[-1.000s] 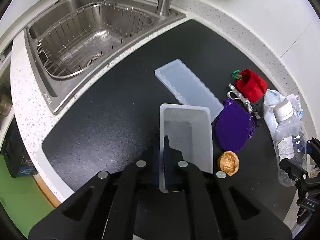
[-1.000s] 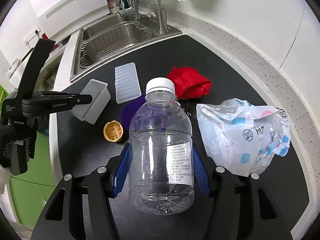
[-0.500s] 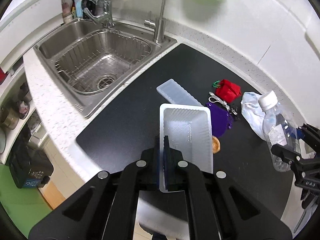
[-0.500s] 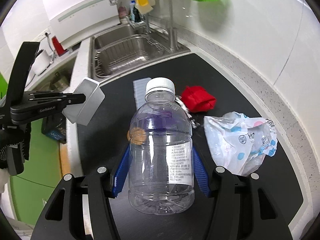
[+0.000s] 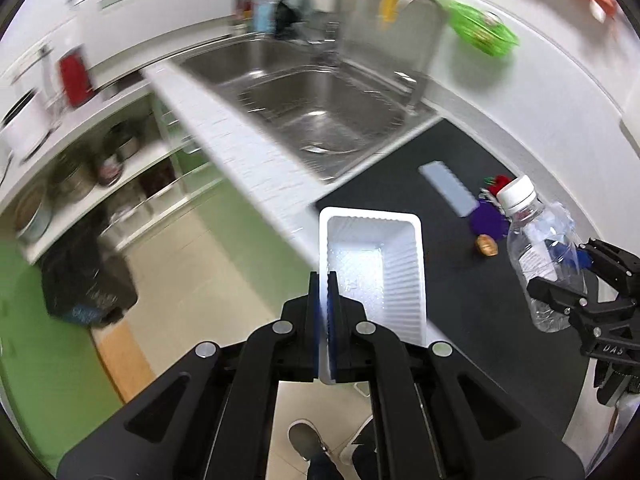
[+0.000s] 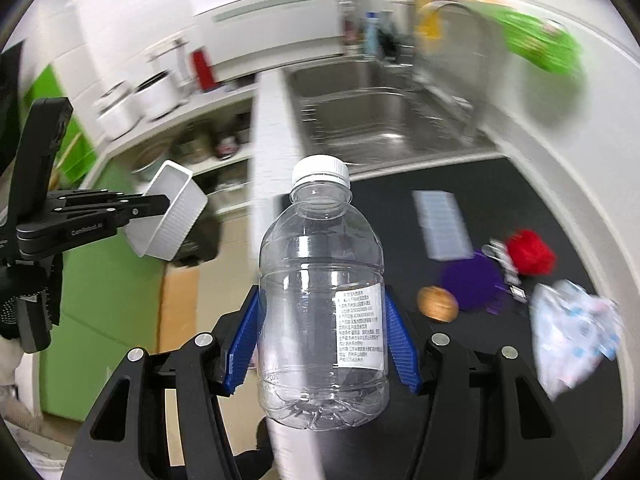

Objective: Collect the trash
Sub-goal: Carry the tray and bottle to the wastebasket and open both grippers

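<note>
- Left gripper [image 5: 324, 280]: clenched on the near wall of the white plastic tray [image 5: 376, 268], held in the air above the counter edge and floor.
- Right gripper [image 6: 322, 336]: blue pads clamp the clear bottle [image 6: 322, 300], upright, white cap on, off the black mat [image 6: 472, 420].
- Walnut shell [image 6: 437, 303] lies on the mat.

Motion blur smears my far background: sink [image 5: 320, 116], shelf clutter [image 5: 80, 168] and the green basket [image 6: 536, 46] are unreadable. The bottle [image 6: 322, 300] hides the counter [image 6: 500, 408] behind it; its label print is too small to read. The left claw [image 5: 323, 296] covers the white tray's [image 5: 376, 268] near wall. A shoe [image 5: 306, 442] is cut off near the bottom edge.
</note>
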Demonstrator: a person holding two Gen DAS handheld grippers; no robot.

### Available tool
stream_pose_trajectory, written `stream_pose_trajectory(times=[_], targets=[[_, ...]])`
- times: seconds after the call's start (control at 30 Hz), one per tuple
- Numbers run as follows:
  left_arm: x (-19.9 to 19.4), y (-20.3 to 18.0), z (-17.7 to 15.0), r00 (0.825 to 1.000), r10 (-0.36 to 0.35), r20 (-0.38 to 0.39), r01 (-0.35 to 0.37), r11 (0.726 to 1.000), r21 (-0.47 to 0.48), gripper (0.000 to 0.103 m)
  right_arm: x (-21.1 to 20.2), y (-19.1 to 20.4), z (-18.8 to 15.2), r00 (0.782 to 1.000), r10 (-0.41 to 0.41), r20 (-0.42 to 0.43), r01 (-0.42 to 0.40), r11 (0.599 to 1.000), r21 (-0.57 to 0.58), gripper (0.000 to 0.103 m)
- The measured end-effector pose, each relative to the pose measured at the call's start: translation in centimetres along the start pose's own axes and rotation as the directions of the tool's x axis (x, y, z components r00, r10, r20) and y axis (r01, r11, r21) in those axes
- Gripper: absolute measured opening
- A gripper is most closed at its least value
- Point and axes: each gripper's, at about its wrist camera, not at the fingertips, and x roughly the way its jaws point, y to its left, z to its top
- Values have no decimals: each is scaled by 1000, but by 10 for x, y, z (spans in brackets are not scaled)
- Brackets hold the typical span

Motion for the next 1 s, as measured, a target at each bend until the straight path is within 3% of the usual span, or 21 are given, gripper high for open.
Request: stream_pose_trajectory(times=[0.27, 0.47, 0.77, 1.0], targets=[[-23, 88, -56, 997, 80, -18, -82, 984, -157, 3, 58, 99, 22, 990, 124, -59, -132, 982, -137, 57], [-8, 142, -97, 992, 104, -72, -119, 962, -248, 3, 110, 156, 23, 978, 161, -133, -186, 960, -207, 57], [79, 202, -161, 979, 69, -191, -133, 928, -347, 3, 222, 196, -11, 945, 166, -281, -236, 943, -236, 57], [182, 240, -219, 966, 29, -258, -132, 910, -392, 3, 302, 193, -59, 925, 138, -355, -236, 939, -251, 57]])
